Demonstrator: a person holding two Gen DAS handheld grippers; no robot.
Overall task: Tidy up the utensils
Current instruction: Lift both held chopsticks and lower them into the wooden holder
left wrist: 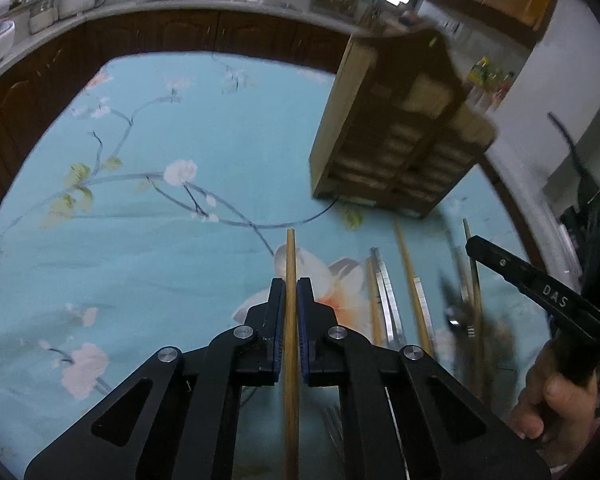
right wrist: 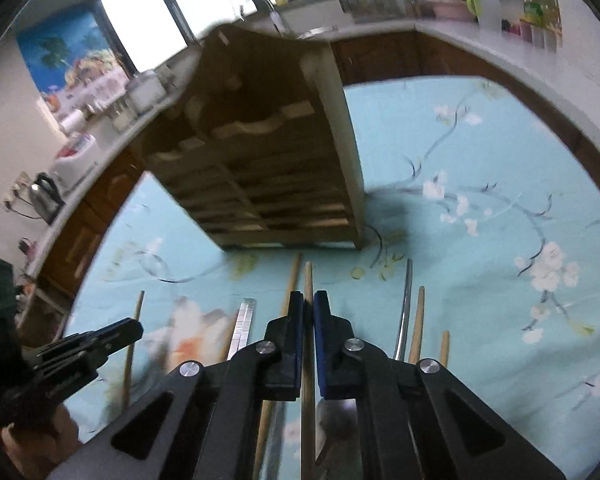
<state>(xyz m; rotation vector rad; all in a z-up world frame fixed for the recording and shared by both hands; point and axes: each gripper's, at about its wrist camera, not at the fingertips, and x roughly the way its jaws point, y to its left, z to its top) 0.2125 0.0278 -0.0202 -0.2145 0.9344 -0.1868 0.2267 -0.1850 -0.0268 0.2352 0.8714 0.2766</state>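
Your left gripper [left wrist: 291, 292] has its jaws closed on a long pale wooden chopstick [left wrist: 291, 256]. The stick runs straight along the jaws' own axis, tip pointing fwd and away from you, toward the slatted wooden utensil rack [left wrist: 396, 128], which sits ahead and to the right on the tabletop w/ the turquoise floral cloth [left wrist: 172, 240].

Your right gripper [right wrist: 309, 308] likewise has its jaws pinched on a second wooden chopstick [right wrist: 308, 280], long axis again in line w/ the jaws, tip aimed at the rack's front edge just beyond. The rack is dead ahead of this one, so the right hand looks nearer.

Other utensils lie loose btwn the two grippers: more wooden sticks and flat metal handles [left wrist: 384, 280], roughly parallel, pointing at the rack. Both frames are blurred, so I can't tell which rack compartment is the target.
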